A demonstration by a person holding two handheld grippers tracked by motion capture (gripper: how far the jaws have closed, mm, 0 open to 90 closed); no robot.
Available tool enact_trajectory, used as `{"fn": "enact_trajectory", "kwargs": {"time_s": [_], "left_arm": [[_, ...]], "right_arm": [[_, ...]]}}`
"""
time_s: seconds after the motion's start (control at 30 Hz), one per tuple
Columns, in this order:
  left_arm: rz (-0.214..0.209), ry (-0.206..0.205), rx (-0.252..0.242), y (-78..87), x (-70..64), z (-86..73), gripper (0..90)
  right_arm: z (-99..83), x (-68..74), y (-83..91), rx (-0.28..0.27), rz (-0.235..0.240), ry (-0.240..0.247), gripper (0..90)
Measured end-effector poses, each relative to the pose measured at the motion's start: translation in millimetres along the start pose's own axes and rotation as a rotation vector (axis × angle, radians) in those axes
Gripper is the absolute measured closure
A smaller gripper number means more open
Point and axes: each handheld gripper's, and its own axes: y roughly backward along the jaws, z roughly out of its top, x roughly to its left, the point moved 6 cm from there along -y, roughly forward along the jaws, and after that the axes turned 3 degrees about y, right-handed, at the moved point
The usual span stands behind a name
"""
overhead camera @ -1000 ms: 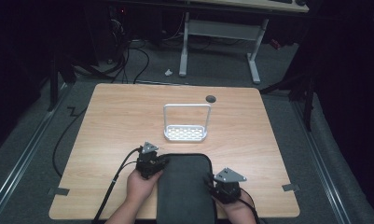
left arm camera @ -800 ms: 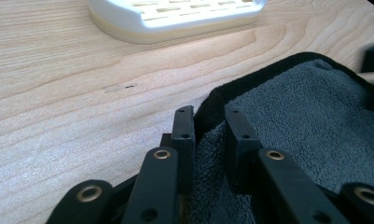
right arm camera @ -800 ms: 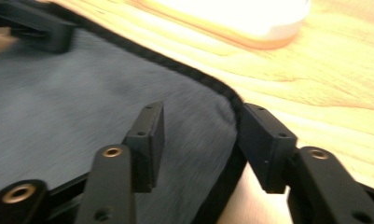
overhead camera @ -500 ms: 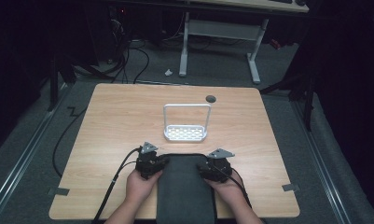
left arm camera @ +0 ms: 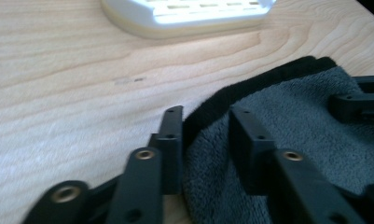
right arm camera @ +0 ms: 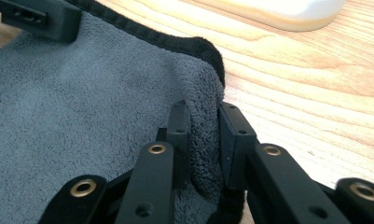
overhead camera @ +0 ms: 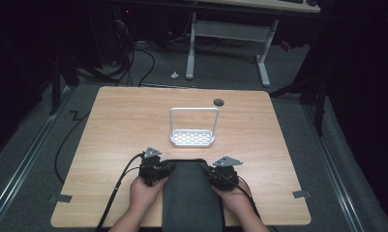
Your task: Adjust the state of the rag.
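A dark grey towel (overhead camera: 191,198) lies in a narrow strip at the table's near edge, between the person's two hands. My left gripper (overhead camera: 165,166) is at its far left corner. In the left gripper view the gripper (left arm camera: 205,116) is open and straddles the black hem, one jaw on wood and one on the towel (left arm camera: 296,126). My right gripper (overhead camera: 212,171) is at the far right corner. In the right gripper view it (right arm camera: 203,112) is shut on a raised fold of the towel (right arm camera: 82,93).
A white perforated rack (overhead camera: 192,137) with a tall wire hoop stands mid-table, just beyond the towel. A dark round hole (overhead camera: 218,102) sits near the far edge of the wooden table (overhead camera: 124,121). Cables trail off the left side. A white desk frame stands on the floor behind.
My right gripper has moved forward and left from the near right edge to the towel's far right corner. The left gripper has stayed at the far left corner.
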Motion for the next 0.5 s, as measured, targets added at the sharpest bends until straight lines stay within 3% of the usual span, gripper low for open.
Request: {"fn": "enact_trajectory", "kwargs": {"time_s": [0.1,0.27,0.4,0.5], "left_arm": [[-0.004,0.001,0.004,1.9,-1.1,-1.9,60.6],[-0.019,0.002,-0.005,2.4,-4.3,-1.1,79.9],[-0.003,-0.056,-0.068,10.6,-12.9,6.2,81.1],[-0.009,-0.071,-0.113,17.8,-18.3,11.5,81.0]], "right_arm": [[-0.7,0.5,0.2,-0.007,0.0,0.001,78.0],[-1.1,0.8,0.2,-0.02,-0.004,-0.003,79.1],[1.8,2.2,7.8,-0.062,-0.021,0.004,79.3],[6.7,2.4,17.2,-0.114,-0.03,-0.001,79.2]]}}
